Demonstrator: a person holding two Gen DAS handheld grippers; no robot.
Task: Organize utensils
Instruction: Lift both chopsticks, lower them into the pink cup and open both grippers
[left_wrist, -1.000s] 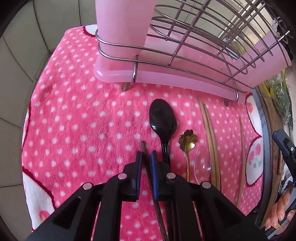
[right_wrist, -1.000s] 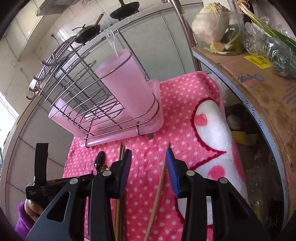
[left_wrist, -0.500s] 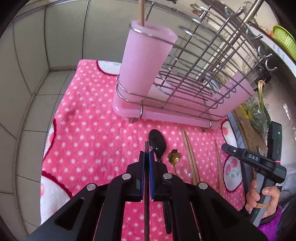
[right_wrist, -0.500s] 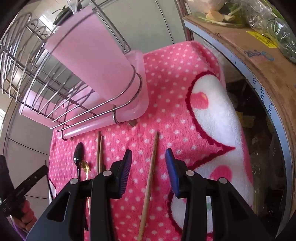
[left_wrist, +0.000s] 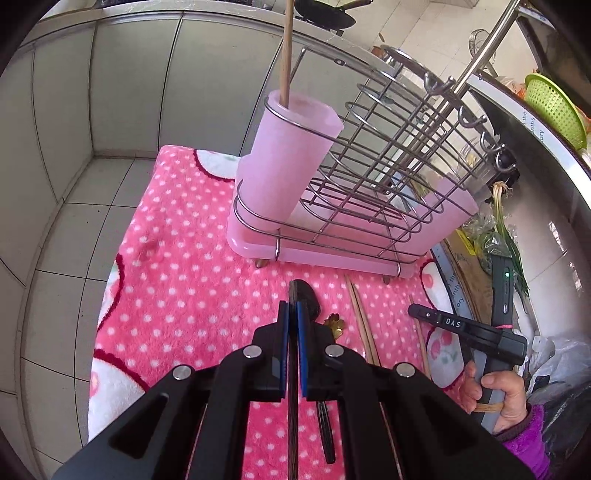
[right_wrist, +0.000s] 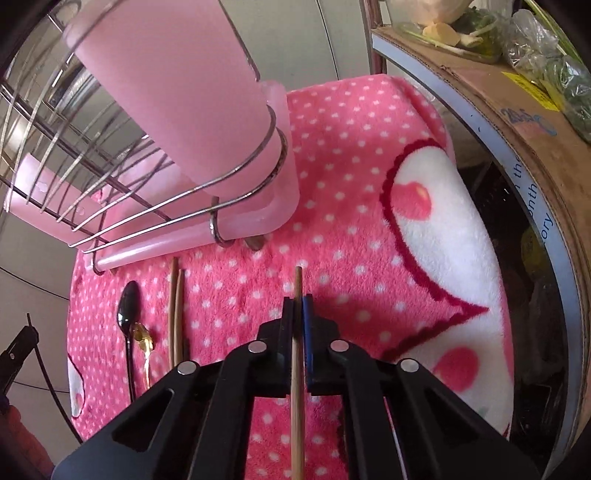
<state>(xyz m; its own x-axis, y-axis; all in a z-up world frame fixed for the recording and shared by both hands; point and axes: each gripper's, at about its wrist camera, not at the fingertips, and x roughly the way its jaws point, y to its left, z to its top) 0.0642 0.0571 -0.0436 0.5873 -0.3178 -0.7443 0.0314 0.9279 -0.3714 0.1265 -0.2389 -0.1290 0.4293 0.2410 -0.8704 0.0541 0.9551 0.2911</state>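
left gripper (left_wrist: 292, 314) clamped on dark chopstick (left_wrist: 293, 369), above pink towel (left_wrist: 177, 280); right gripper (right_wrist: 297, 314) clamped on light chopstick (right_wrist: 297, 369) near towel's right edge, below pink cup (right_wrist: 177, 92)

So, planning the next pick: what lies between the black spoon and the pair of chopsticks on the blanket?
A small gold spoon, seen in the right wrist view between the black spoon and the chopsticks.

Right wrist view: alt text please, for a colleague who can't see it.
The right gripper is shut on a light wooden chopstick over a pink polka-dot towel. A wire rack with a pink cup stands behind; spoons and two chopsticks lie left.
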